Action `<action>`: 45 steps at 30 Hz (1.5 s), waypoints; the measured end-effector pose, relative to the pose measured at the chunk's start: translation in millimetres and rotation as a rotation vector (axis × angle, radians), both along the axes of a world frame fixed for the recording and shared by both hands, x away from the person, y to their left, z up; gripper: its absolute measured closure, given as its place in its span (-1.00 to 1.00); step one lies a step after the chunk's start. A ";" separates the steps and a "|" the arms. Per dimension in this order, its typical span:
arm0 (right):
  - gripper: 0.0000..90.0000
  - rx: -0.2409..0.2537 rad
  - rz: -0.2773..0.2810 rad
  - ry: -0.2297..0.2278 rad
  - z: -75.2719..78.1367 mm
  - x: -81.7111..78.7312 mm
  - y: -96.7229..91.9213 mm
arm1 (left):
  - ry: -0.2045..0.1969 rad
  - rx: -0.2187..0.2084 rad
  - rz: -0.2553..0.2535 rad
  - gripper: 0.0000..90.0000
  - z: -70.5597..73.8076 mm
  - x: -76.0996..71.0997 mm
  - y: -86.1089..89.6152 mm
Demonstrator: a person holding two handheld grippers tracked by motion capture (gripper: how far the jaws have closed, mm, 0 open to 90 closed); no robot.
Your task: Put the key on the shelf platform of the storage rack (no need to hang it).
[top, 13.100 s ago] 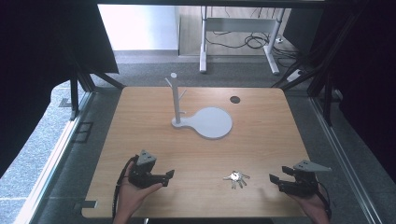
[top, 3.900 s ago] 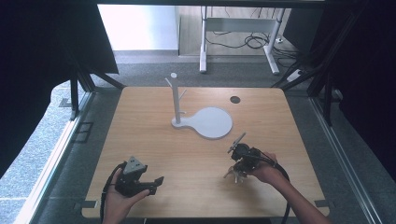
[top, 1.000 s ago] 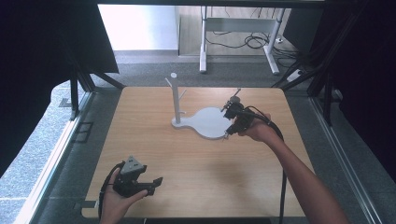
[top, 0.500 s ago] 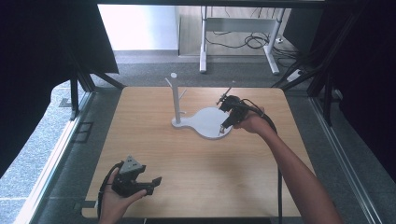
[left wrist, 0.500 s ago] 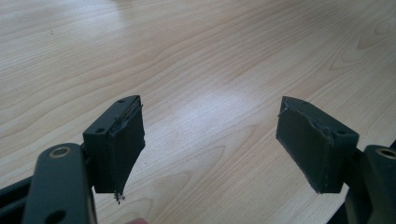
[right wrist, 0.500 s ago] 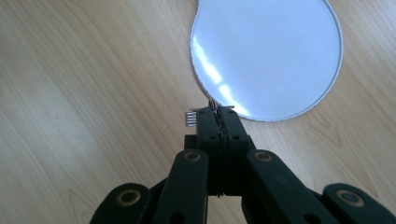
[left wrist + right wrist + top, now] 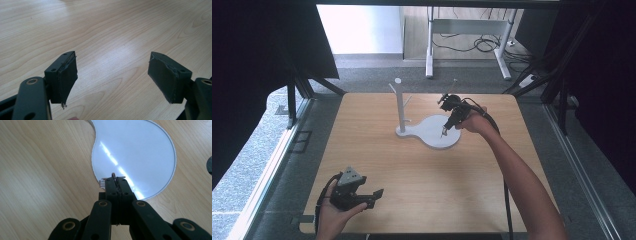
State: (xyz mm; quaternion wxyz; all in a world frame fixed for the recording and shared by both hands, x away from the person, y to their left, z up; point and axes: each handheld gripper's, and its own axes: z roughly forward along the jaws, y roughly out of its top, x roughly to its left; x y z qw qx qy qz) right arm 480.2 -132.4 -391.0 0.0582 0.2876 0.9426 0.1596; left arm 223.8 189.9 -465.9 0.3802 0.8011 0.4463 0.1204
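Your right gripper [image 7: 446,131] clamped shut on key bunch [image 7: 107,180], keys dangling over white stand base [image 7: 439,134], right of peg post [image 7: 400,107]. Light, stiff, slippery metal; likely swings; grip ring. Left gripper [image 7: 371,197] wide open, empty.

Desk [image 7: 412,170]: light wood-grain top, roughly square, standing on a grey floor [image 7: 362,75]. On it, toward the far middle: one white stand [image 7: 434,132], its flat rounded base lying on the wood, a thin upright post rising at the base's left end.
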 end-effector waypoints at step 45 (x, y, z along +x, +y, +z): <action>0.96 -0.019 -0.118 0.029 -61.4 41.1 8.1 | 0.001 -0.002 0.013 -0.47 0.0 -0.7 6.9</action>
